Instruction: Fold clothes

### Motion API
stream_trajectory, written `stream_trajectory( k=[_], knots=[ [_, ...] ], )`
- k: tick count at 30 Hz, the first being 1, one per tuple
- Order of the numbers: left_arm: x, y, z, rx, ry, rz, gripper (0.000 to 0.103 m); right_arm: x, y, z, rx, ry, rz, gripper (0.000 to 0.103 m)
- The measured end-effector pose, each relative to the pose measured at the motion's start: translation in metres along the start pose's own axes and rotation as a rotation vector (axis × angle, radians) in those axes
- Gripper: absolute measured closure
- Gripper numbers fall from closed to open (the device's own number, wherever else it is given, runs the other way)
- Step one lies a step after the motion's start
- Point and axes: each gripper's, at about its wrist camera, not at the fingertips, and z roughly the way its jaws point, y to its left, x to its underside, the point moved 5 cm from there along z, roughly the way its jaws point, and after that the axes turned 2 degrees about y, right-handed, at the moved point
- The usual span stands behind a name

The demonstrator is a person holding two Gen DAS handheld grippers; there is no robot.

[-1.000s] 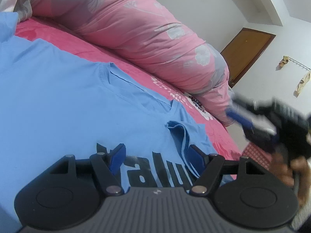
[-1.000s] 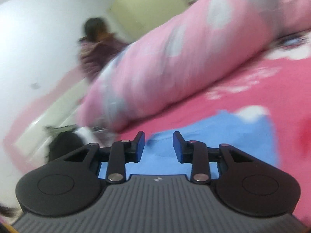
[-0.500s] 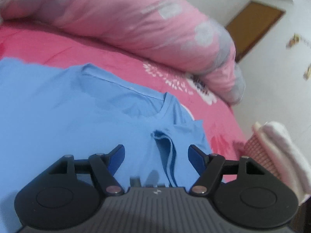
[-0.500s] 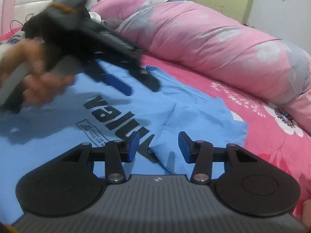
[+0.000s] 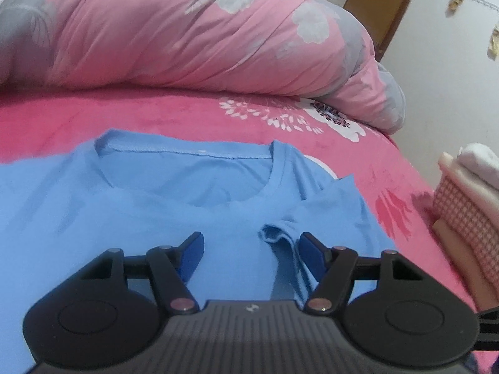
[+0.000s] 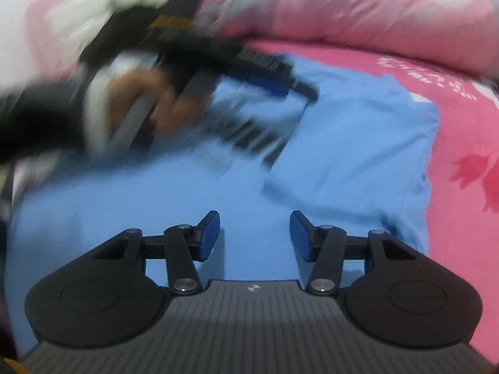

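Note:
A light blue T-shirt (image 5: pixel 93 205) lies flat on the pink bed, its neckline (image 5: pixel 187 155) toward the far side and one sleeve folded in over the chest (image 5: pixel 280 240). My left gripper (image 5: pixel 249 252) hovers open just above that folded sleeve edge, nothing between its blue pads. In the right wrist view the same shirt (image 6: pixel 343 143) shows its dark lettering (image 6: pixel 249 137). My right gripper (image 6: pixel 254 233) hangs over the shirt's body with its jaws opening and nothing between them. The left gripper (image 6: pixel 274 84), blurred, and the hand holding it show at the upper left.
A rolled pink and grey floral duvet (image 5: pixel 202 31) runs along the far side of the bed. The pink floral sheet (image 5: pixel 343 143) surrounds the shirt. A pink checked basket (image 5: pixel 467 218) with white folded cloth stands at the bed's right edge. A brown door (image 5: pixel 383 3) is behind.
Both grippers have swung over the shirt, the left toward the neckline and folded sleeve. The right gripper's jaws have widened. The left gripper's hand is now blurred in the right wrist view.

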Motion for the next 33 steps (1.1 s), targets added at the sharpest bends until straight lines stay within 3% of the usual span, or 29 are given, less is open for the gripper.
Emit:
stream_trajectory(
  k=[4, 8, 10, 13, 15, 18, 21, 22, 23, 24, 25, 28, 33],
  knots=[
    [-0.002, -0.001, -0.015, -0.015, -0.051, 0.048, 0.034, 0.003, -0.017, -0.011, 0.087, 0.016, 0.062, 0.054],
    [0.001, -0.018, -0.023, -0.028, -0.080, 0.119, 0.034, -0.029, -0.041, -0.005, 0.146, -0.129, 0.176, 0.054],
    [0.006, -0.031, -0.026, -0.037, -0.092, 0.177, 0.034, -0.045, -0.047, 0.012, 0.179, -0.155, 0.202, 0.056],
    [0.019, -0.056, -0.034, -0.020, -0.109, 0.290, 0.034, -0.037, -0.043, 0.029, 0.212, -0.058, 0.156, 0.058],
    [0.033, -0.075, -0.042, 0.013, -0.131, 0.389, 0.034, -0.023, -0.039, 0.009, 0.235, -0.068, 0.146, 0.060],
    [0.060, -0.107, -0.044, 0.078, -0.129, 0.544, 0.034, -0.010, -0.046, -0.029, 0.342, -0.148, 0.152, 0.060],
    [0.083, -0.131, -0.037, 0.104, -0.099, 0.655, 0.034, -0.009, -0.054, -0.023, 0.495, -0.070, 0.041, 0.068],
    [0.088, -0.136, -0.034, 0.105, -0.085, 0.674, 0.038, -0.007, -0.056, -0.016, 0.508, -0.040, 0.020, 0.070],
    [0.092, -0.141, -0.030, 0.101, -0.067, 0.690, 0.041, -0.005, -0.057, -0.009, 0.518, -0.011, 0.001, 0.079],
    [0.094, -0.144, -0.026, 0.092, -0.044, 0.699, 0.053, -0.004, -0.059, -0.001, 0.527, 0.018, -0.017, 0.098],
    [0.096, -0.146, -0.022, 0.092, -0.021, 0.700, 0.069, -0.003, -0.061, -0.003, 0.544, 0.008, -0.002, 0.101],
    [0.096, -0.151, -0.016, 0.109, 0.021, 0.687, 0.086, 0.001, -0.067, -0.013, 0.590, -0.034, 0.056, 0.102],
    [0.104, -0.157, -0.012, 0.097, 0.038, 0.714, 0.089, 0.018, -0.070, -0.011, 0.638, -0.011, 0.079, 0.101]
  ],
)
